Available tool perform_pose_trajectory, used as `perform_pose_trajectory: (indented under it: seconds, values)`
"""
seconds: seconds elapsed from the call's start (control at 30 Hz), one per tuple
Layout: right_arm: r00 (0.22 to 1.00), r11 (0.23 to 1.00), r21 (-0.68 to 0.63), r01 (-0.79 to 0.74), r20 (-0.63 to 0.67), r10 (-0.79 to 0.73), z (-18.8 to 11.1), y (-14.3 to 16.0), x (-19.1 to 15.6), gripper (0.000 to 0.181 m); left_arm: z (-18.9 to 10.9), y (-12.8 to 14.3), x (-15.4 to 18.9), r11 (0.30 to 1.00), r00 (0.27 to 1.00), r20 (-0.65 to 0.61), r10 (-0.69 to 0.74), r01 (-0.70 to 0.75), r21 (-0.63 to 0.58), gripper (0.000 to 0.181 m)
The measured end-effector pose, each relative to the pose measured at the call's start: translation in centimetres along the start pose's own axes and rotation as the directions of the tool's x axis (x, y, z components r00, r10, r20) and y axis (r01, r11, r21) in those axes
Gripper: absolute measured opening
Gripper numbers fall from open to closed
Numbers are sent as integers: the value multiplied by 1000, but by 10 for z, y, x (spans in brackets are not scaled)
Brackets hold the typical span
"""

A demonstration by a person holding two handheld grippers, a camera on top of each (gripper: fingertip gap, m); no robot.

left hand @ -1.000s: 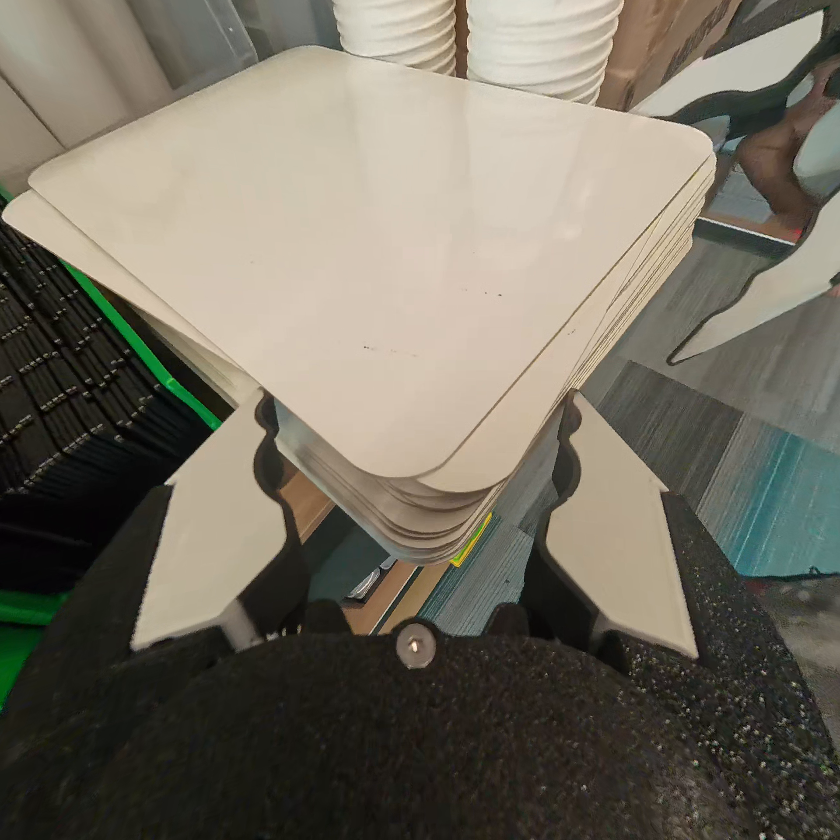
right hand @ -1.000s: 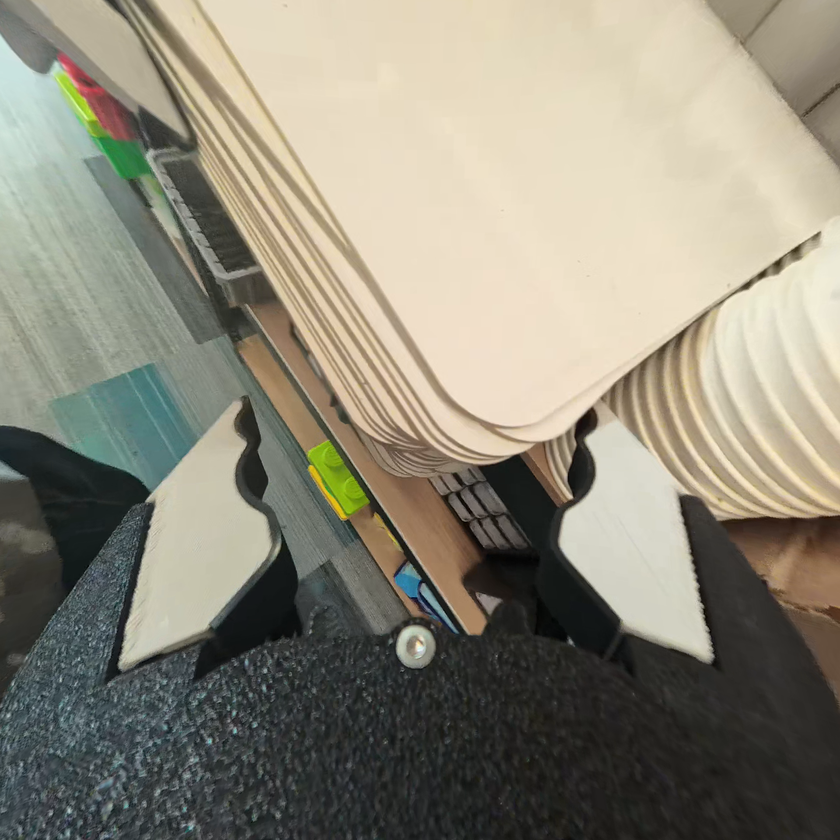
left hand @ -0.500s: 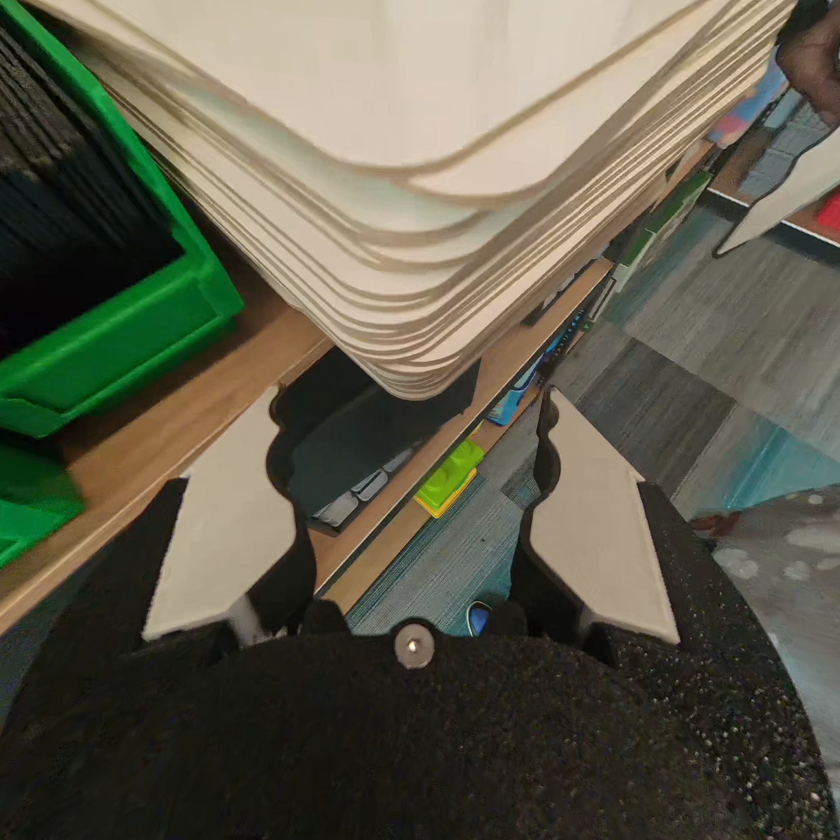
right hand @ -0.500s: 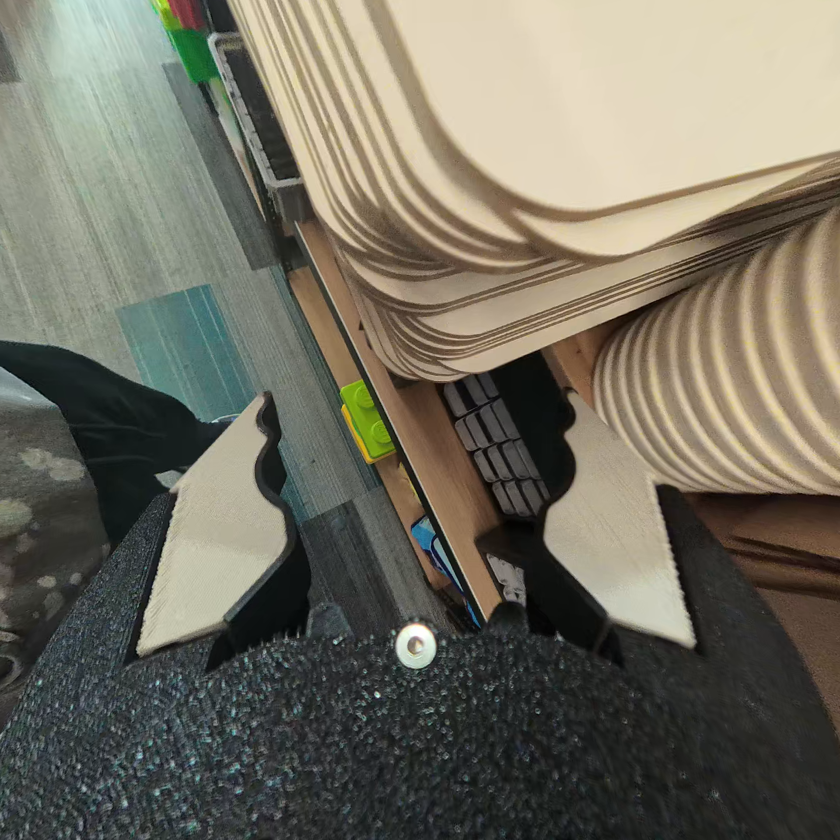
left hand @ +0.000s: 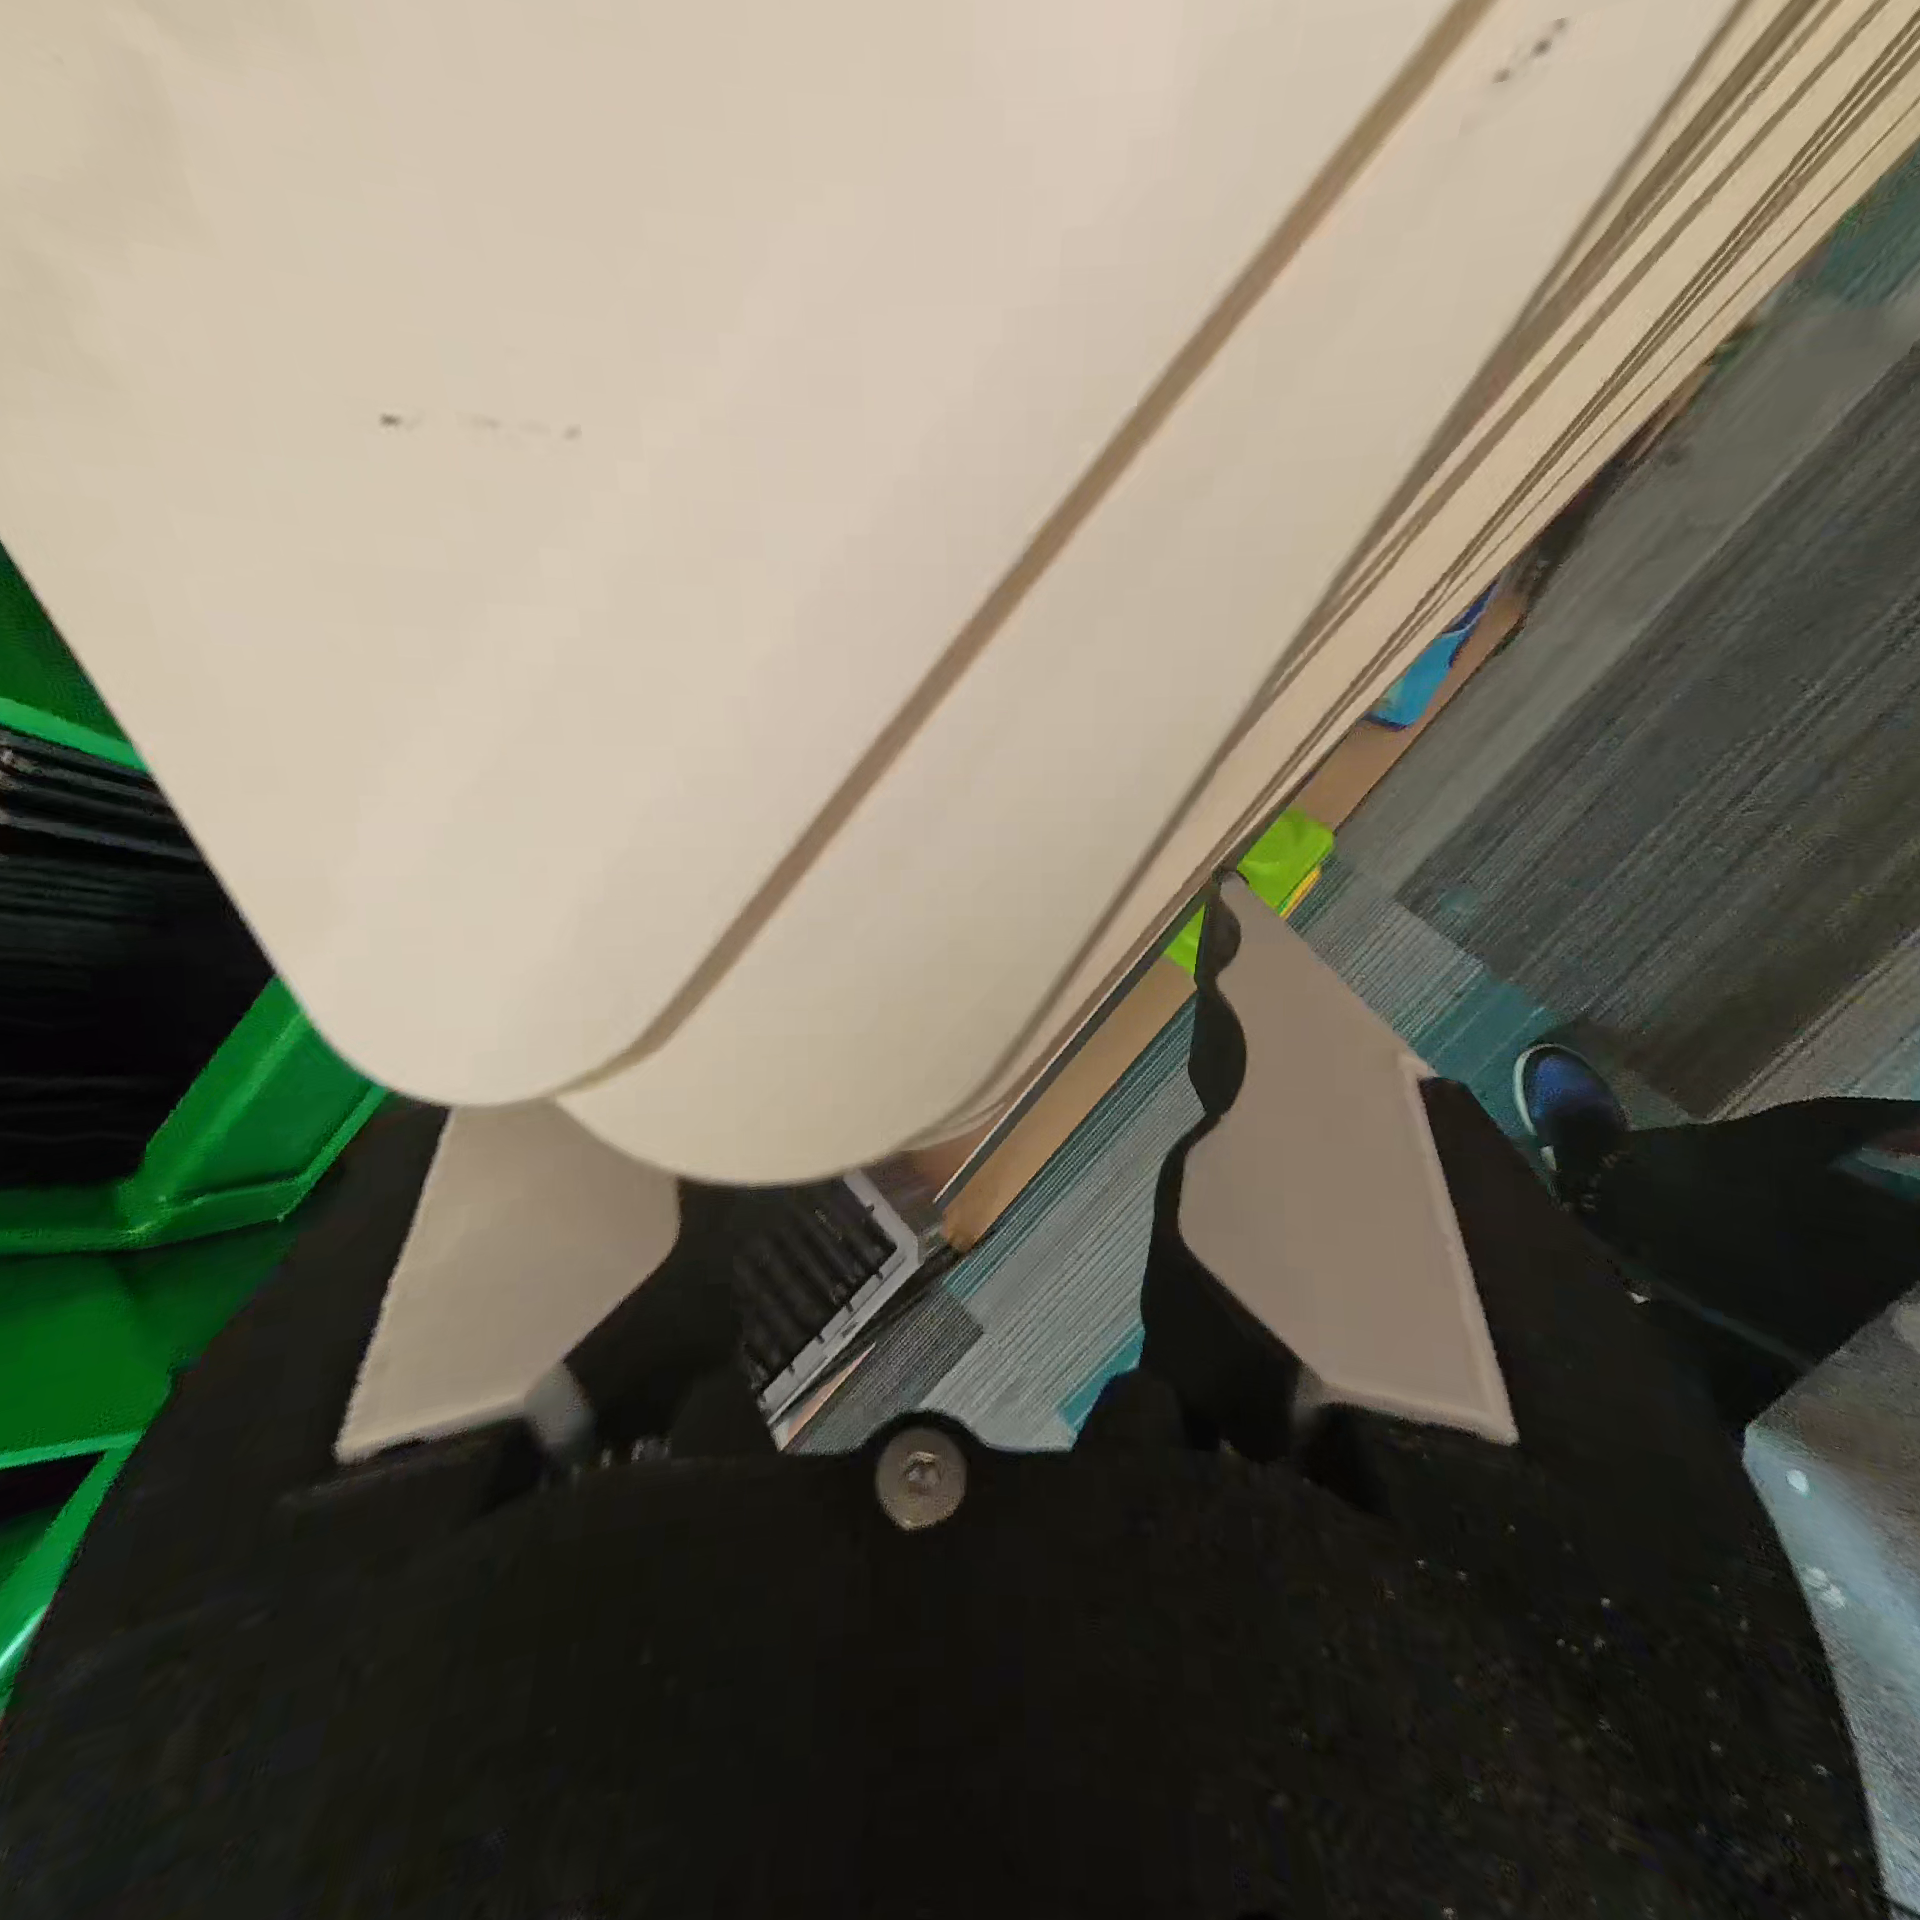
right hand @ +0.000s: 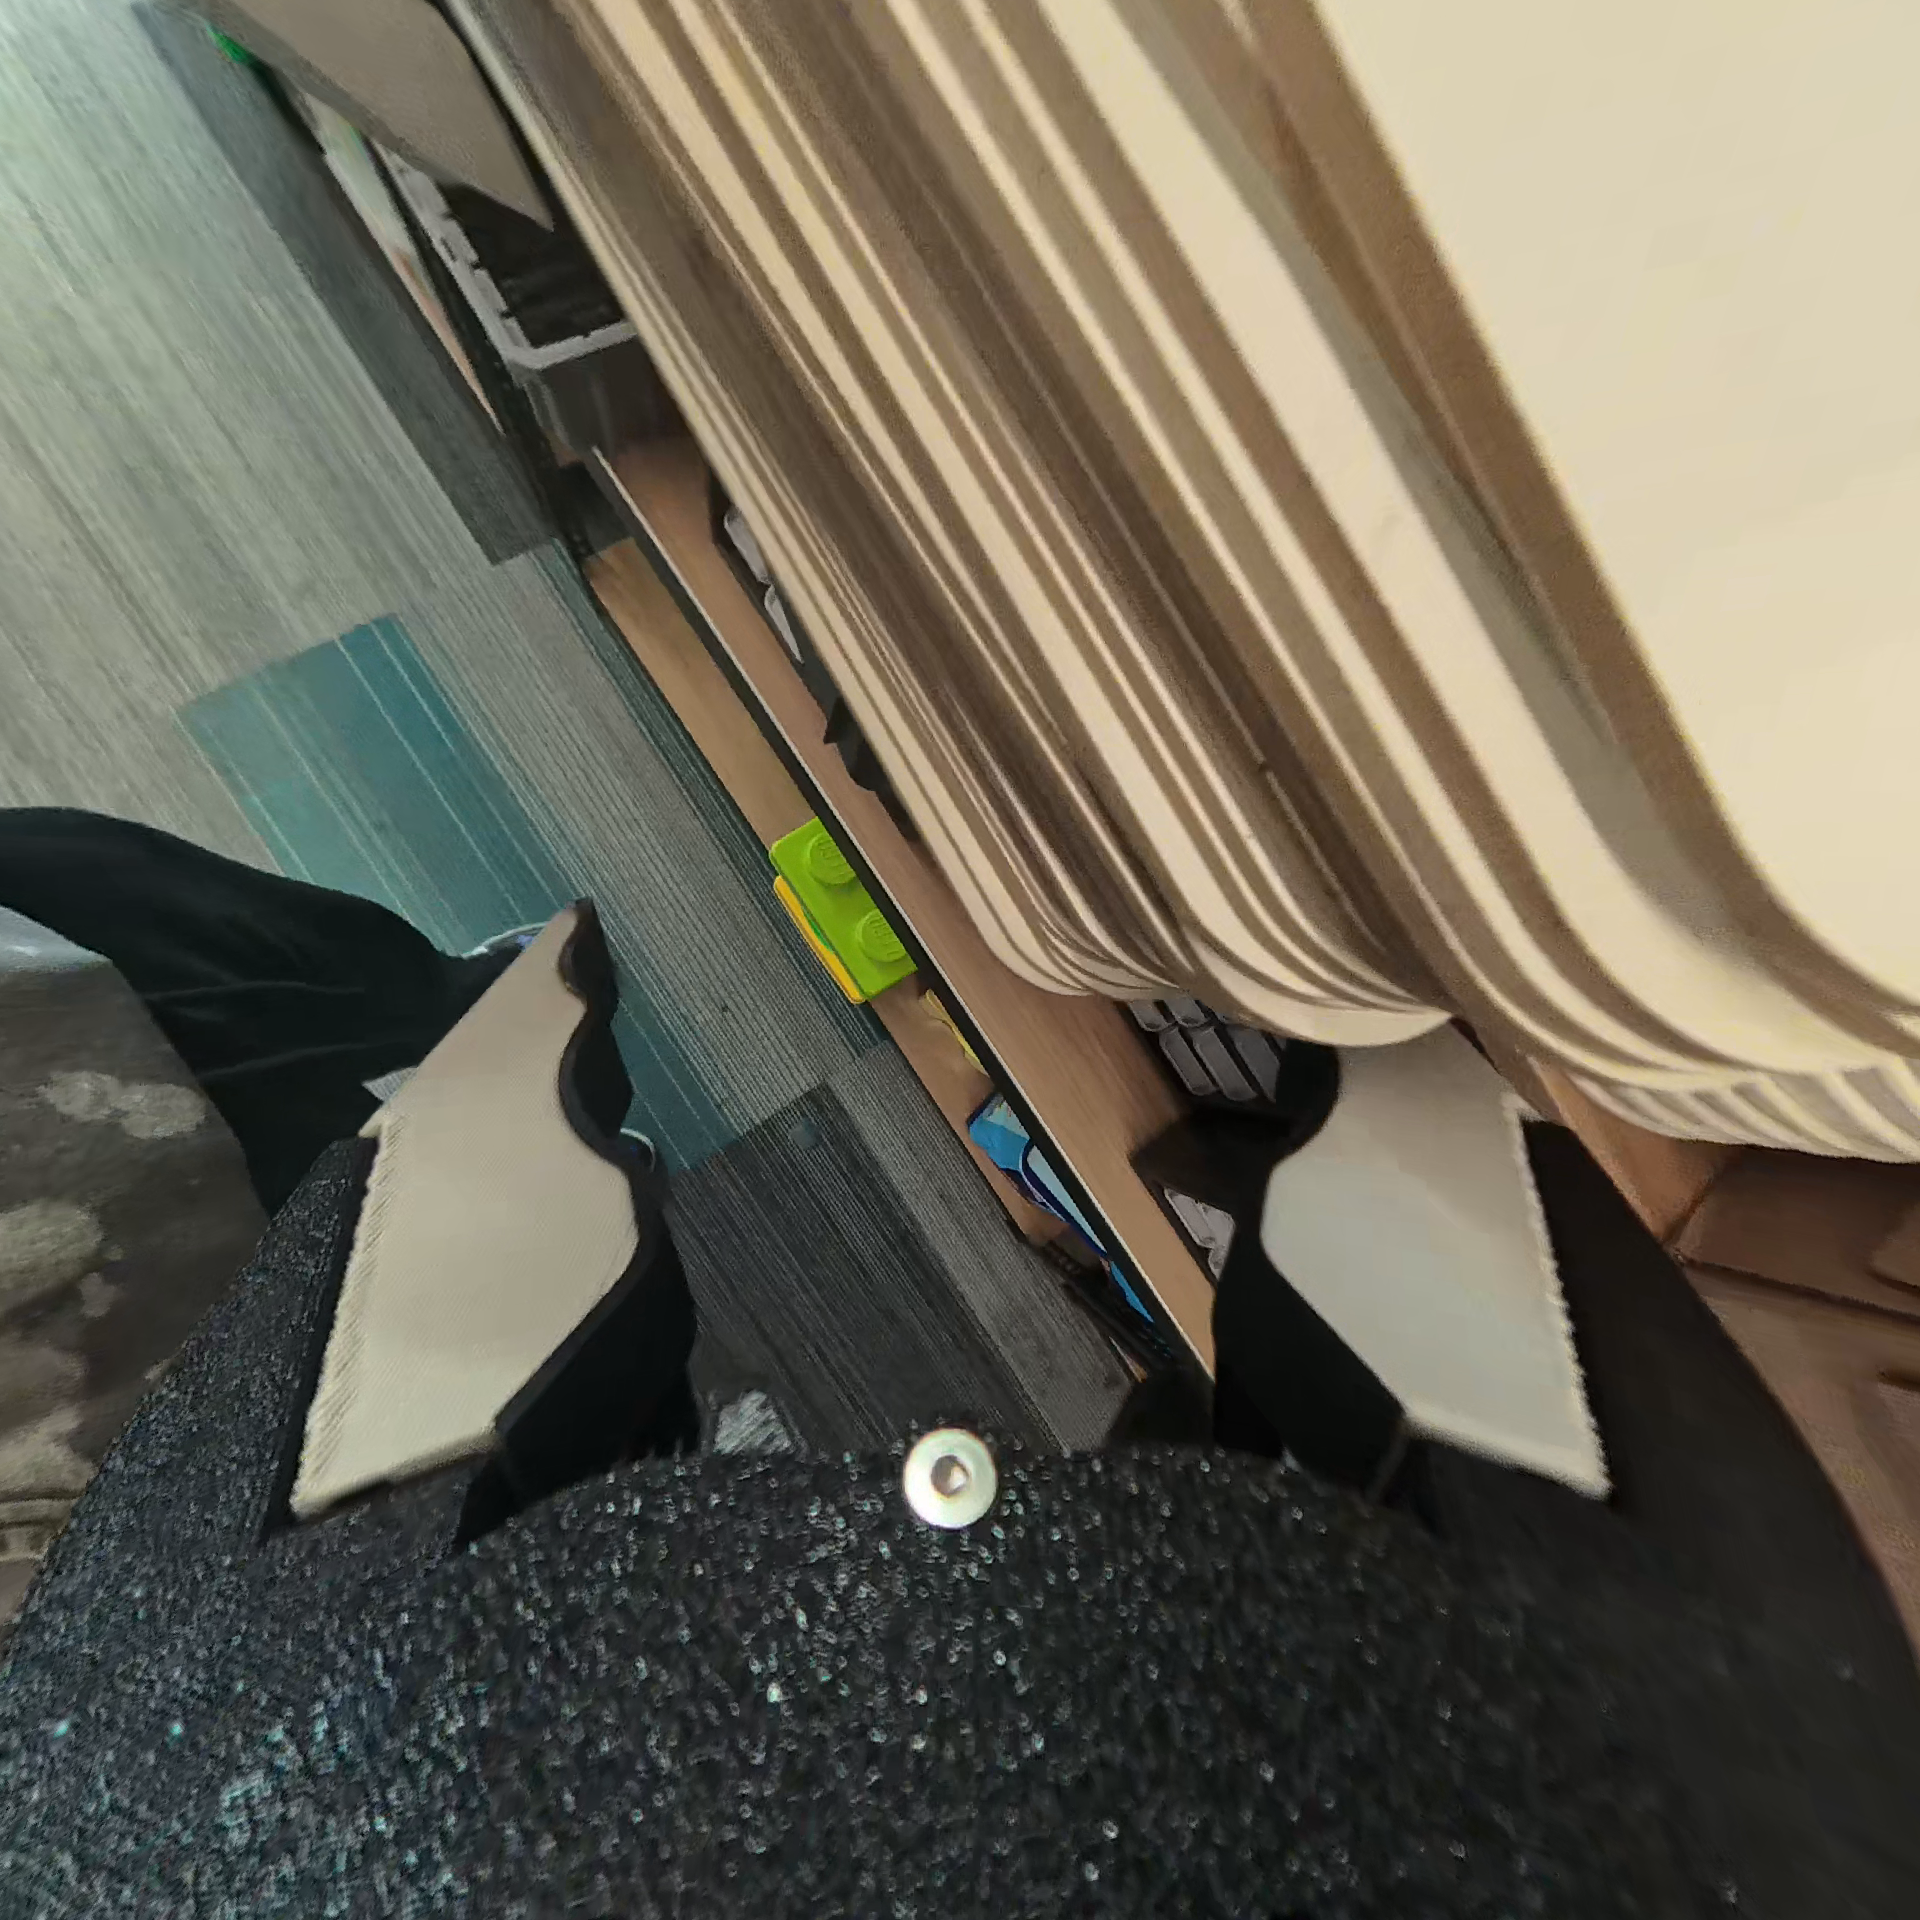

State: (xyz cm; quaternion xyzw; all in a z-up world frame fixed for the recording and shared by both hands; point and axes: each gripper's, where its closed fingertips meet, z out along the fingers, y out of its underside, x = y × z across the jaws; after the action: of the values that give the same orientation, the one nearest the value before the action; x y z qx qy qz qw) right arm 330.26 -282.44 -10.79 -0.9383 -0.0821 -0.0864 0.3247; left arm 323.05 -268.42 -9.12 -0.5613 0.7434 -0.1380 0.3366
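The rounded corner of the stack of cream boards [left hand: 644, 540] overhung the shelf edge [right hand: 727, 717] at frame centre, with carpeted floor [left hand: 1621, 790] free to the right. The left gripper [left hand: 914, 1039] gaped wide around that corner, holding nothing; the right gripper [right hand: 956, 1049] gaped likewise, empty, below the stack's far corner. A green bin [left hand: 239, 1122] at left held black sheets [left hand: 94, 935].

Cream boards [left hand: 623, 520], green bin [left hand: 239, 1143]
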Motion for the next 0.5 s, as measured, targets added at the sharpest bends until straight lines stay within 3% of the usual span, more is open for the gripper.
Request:
perform_pose_trajectory:
  seconds: [0.13,0.27,0.37,0.5]
  values:
    - [999,999,38,-28,26,27,-6,1,0,119,-13,-2,2,986,989,-146,-34,57,157,97]
    - [999,997,67,-49,3,49,-42,-2,18,112,-55,-16,-9,932,966,-243,-89,167,322,98]
    - [1000,999,-32,23,9,-23,-60,-5,30,108,-65,-28,-13,955,970,-239,-34,102,279,106]
    - [985,961,-216,175,45,-169,-62,-5,38,106,-55,-39,-10,987,961,-276,36,9,161,111]
